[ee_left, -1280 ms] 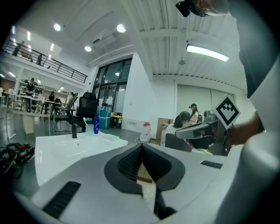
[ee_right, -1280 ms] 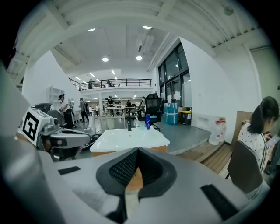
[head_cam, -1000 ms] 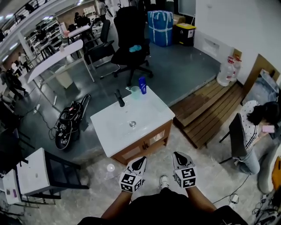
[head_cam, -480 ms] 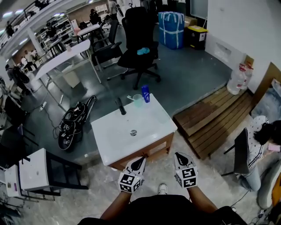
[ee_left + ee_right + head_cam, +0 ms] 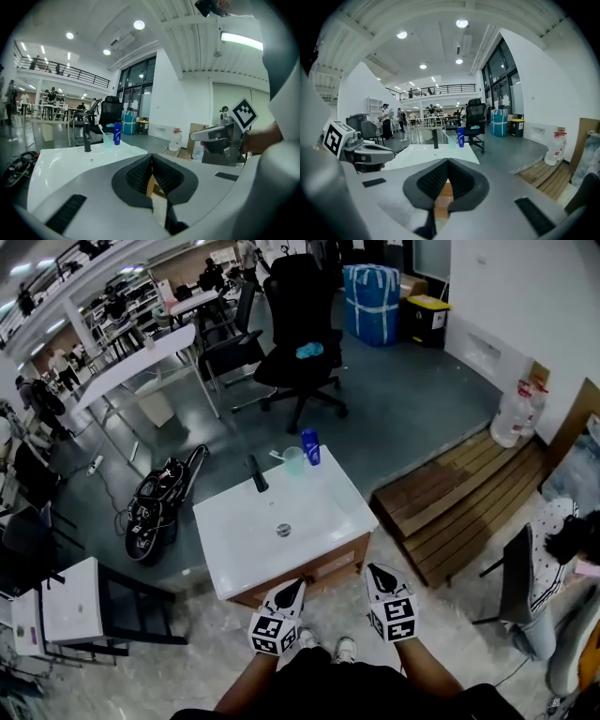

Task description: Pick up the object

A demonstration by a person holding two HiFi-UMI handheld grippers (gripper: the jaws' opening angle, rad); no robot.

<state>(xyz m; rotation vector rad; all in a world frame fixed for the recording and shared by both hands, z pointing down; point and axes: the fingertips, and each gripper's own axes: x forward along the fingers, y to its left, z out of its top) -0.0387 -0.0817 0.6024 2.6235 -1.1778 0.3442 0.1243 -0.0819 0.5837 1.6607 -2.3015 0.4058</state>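
I hold two grippers: the left gripper (image 5: 292, 585) and the right gripper (image 5: 378, 570). Each has its jaws pressed together with nothing between them. Both hang side by side above the floor at the near edge of one white sink tabletop (image 5: 234, 554).

The tabletop carries:
- one black faucet (image 5: 256, 473)
- one cup (image 5: 293, 461) with one toothbrush (image 5: 277, 455) in it
- one blue bottle (image 5: 308, 447)
- one drain (image 5: 283, 531)

The cup and the blue bottle stand close together at the far edge, right of the faucet and well apart from both grippers. Only the basin and its drain lie between them and my jaws.

One black office chair (image 5: 302, 324) stands beyond the far edge. One wooden platform (image 5: 450, 502) lies to the right. One black bag (image 5: 155, 507) lies on the floor to the left, and one white side table (image 5: 70, 601) stands at near left.
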